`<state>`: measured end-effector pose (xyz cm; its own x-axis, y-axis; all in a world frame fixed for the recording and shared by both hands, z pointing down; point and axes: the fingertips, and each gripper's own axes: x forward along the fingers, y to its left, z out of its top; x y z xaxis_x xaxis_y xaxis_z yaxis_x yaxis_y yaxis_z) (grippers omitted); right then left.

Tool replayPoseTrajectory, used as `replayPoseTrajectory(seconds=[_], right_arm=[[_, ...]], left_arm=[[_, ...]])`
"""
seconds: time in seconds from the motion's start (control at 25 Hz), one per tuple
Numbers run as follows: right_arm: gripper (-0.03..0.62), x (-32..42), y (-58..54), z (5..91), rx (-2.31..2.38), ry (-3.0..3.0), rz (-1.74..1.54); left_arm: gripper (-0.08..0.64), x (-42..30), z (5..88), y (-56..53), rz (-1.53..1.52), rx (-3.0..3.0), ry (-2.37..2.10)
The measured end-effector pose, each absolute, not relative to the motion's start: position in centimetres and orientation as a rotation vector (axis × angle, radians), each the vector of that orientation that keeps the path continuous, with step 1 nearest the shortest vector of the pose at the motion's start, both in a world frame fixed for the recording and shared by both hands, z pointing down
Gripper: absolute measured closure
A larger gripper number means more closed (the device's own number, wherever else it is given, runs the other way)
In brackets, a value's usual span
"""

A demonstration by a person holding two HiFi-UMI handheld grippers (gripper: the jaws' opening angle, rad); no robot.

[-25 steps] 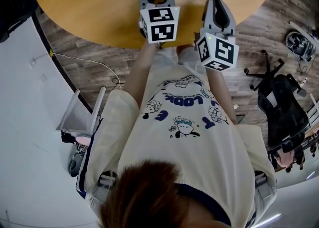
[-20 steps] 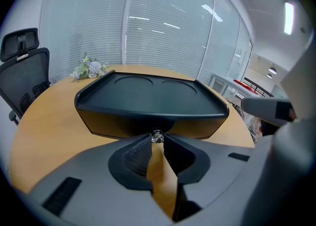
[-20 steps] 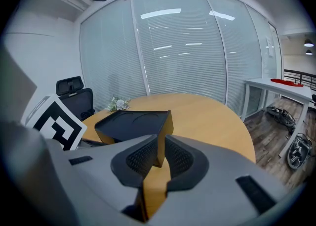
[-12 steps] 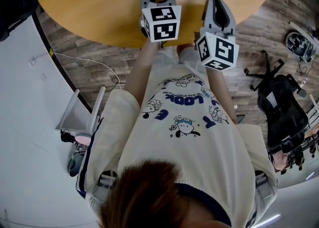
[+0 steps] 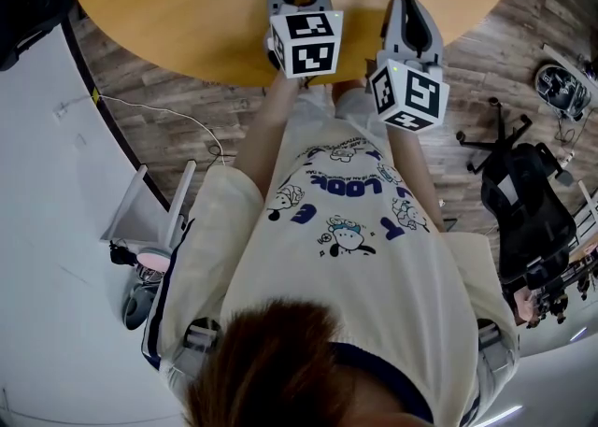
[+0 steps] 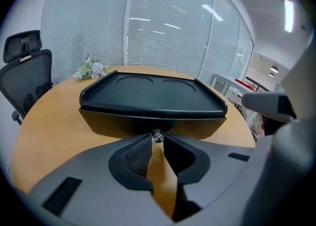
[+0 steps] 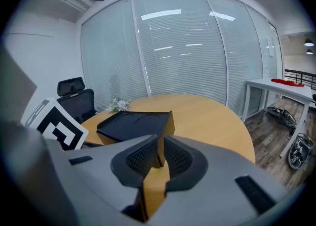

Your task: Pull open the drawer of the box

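The left tongs [image 6: 157, 139], just closing, pinch the box's [image 6: 148, 96] drawer knob [image 6: 157, 134]; right tongs [image 7: 160, 141] seemingly clamp its corner.

Likely an office meeting room: glass walls [image 7: 173, 47] with blinds [image 6: 84, 27], office chair [image 6: 24, 74], round tabletop [image 5: 168, 5], wood-look floor [image 5: 177, 131], white desk [image 7: 276, 87].

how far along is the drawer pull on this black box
Done: the left gripper has just been closing its jaws and now pinches the small clear knob on the drawer front. The right gripper looks clamped on the near corner of the box, steadying it. In hand: both grips are set. Left: the drawer front sits flush with the box, so the whole pull is not yet done.
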<state>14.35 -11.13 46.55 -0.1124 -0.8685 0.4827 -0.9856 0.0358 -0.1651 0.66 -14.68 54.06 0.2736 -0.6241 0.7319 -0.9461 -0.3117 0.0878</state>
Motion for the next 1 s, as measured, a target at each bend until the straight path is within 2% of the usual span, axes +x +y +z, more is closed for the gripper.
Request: replayPoseTrajectory(seconds=[1.0], right_arm=[[0.549,13.0,-9.0,45.9,1.854,-2.124,0.651]], left_arm=[[0.482,-0.7,54.4,-9.8,0.800,1.968,-1.422]])
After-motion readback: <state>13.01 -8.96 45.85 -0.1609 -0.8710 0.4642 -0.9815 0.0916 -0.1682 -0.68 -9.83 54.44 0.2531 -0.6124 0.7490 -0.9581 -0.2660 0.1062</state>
